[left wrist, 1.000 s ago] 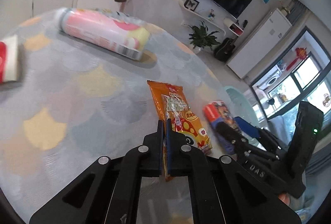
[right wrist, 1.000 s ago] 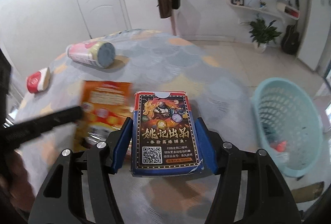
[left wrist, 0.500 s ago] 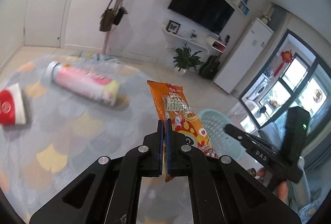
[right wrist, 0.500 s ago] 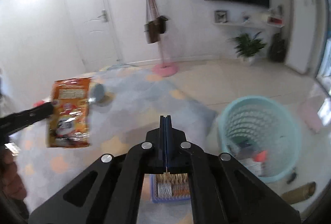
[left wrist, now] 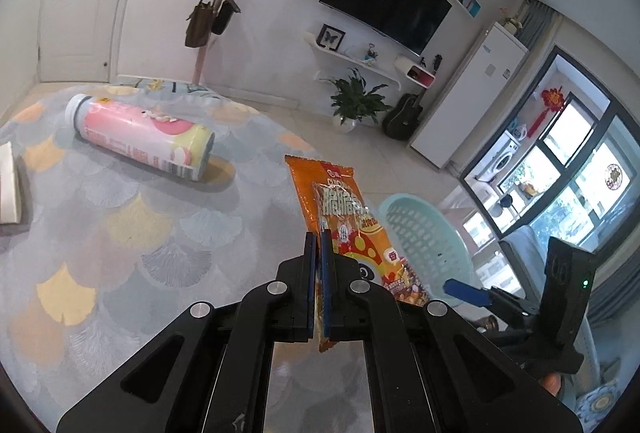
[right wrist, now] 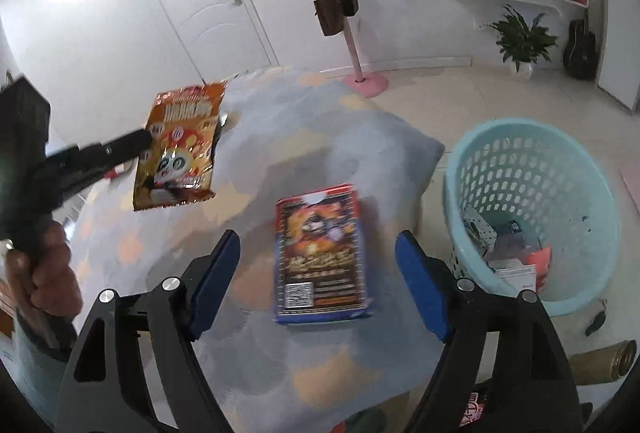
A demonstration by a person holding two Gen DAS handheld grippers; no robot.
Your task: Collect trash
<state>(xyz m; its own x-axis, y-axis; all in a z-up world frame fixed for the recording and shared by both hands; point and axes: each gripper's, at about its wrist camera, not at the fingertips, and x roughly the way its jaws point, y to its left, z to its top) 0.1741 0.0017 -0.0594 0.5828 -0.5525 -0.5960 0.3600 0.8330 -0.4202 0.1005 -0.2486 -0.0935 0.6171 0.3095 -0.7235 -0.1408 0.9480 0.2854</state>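
Observation:
My left gripper (left wrist: 319, 261) is shut on the lower edge of an orange snack packet (left wrist: 340, 209), which hangs clear of the table; the right wrist view shows the same packet (right wrist: 180, 149) in the air at the left. A dark card box (right wrist: 320, 253) with a blue rim lies flat on the patterned tablecloth (right wrist: 320, 361). My right gripper (right wrist: 316, 245) hovers over it with its jaws opening, and the blue pads (right wrist: 216, 265) stand well apart from the box's sides. A turquoise basket (right wrist: 520, 177) with some trash in it stands on the floor to the right.
A pink and yellow tube can (left wrist: 140, 137) lies on its side on the far part of the table, and a white and red item (left wrist: 8, 189) sits at the left edge. A brown cylinder (right wrist: 604, 361) lies on the floor near the basket. A coat stand (right wrist: 344, 21) with bags stands behind.
The left gripper has lifted the snack packet off the table. The right gripper stood around the card box, then shut without it, and is now wide open above it.

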